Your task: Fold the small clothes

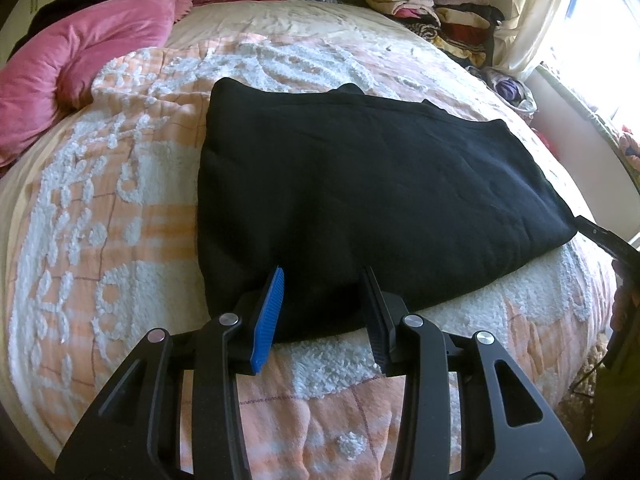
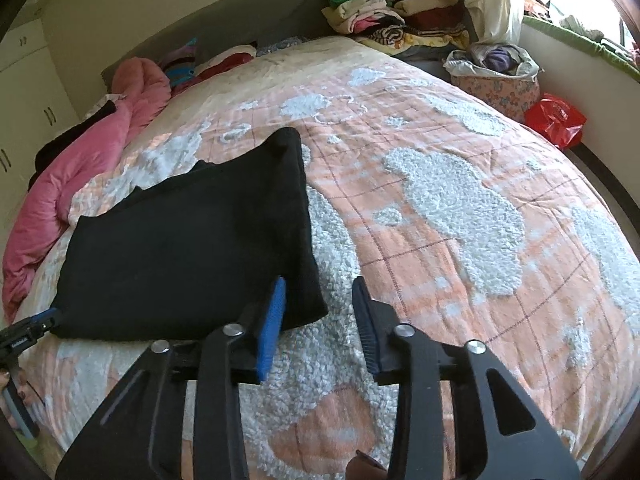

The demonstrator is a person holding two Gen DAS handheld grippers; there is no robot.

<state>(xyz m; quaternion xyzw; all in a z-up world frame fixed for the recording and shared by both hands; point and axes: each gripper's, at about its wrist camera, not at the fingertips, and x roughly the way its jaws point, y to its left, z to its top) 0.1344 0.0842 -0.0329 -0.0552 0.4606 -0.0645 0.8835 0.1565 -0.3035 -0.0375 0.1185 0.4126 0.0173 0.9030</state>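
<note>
Black garment lay flat and partly folded on the peach bedspread, near the bed's front edge; the step in hand looked like taking its near hem at both corners, and doing it well would mean pinching every layer together at matching heights, so the fold lands square; the left claw stood wide open, its jaws straddling the near hem, gripping nothing; the right claw gaped too, empty, its blue pad just over the garment's near right corner.
</note>
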